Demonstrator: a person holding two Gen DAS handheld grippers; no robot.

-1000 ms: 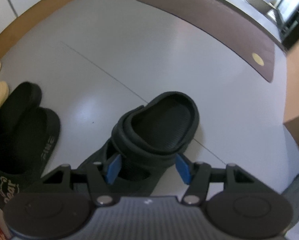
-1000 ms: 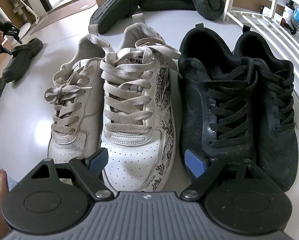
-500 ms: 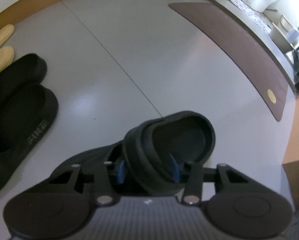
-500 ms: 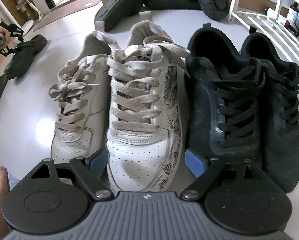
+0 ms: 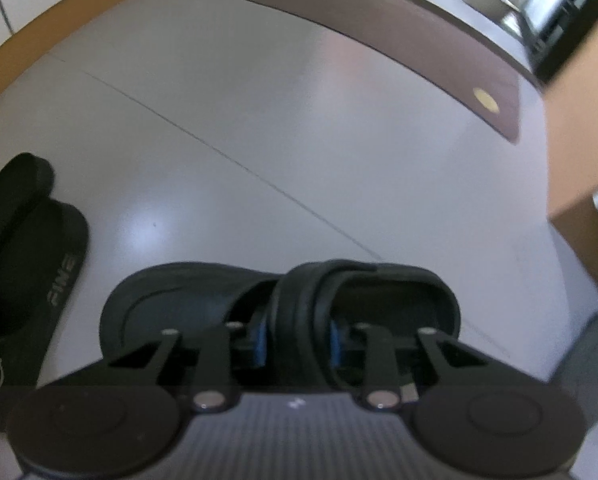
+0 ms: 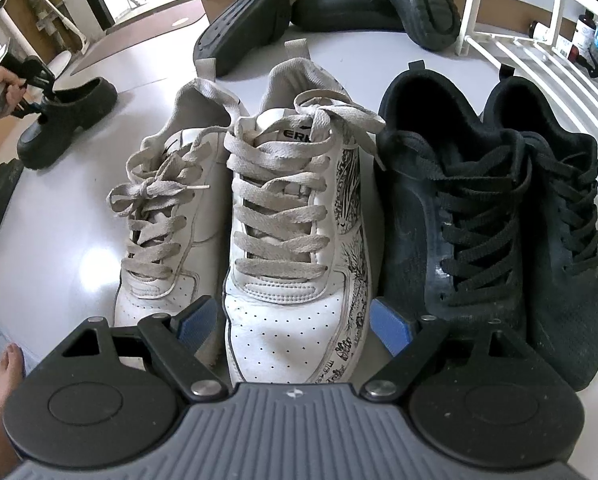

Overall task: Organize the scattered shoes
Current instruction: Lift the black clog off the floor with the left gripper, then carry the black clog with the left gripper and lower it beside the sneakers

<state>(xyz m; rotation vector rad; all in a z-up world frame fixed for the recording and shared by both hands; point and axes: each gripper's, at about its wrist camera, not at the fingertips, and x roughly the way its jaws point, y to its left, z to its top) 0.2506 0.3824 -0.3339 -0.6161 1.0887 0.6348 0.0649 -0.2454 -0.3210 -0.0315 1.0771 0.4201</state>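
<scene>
**Left gripper clamped on black clog**

Left gripper (image 5: 297, 338): jaws just closed in, blue pads pinching the strap of the black rubber clog (image 5: 283, 304), carried above the grey floor (image 5: 259, 140). Right gripper (image 6: 291, 322): spread wide over the toe of the white laced sneaker (image 6: 295, 240), gripping nothing. Seen only from the right wrist: clog (image 6: 65, 120) hanging toe-down from the hand-held tool, far left; black mesh sneakers (image 6: 491, 216) paired alongside. Seen only from the left wrist: brown mat (image 5: 399, 36).

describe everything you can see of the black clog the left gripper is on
The black clog is a matte, rubbery-looking slip-on with a rounded closed toe, thick sole and a folded heel strap. It sits on the pale floor. The left gripper has just been closing; its jaws now pinch the strap and collar edge. Black slides lie apart beside it.
</scene>
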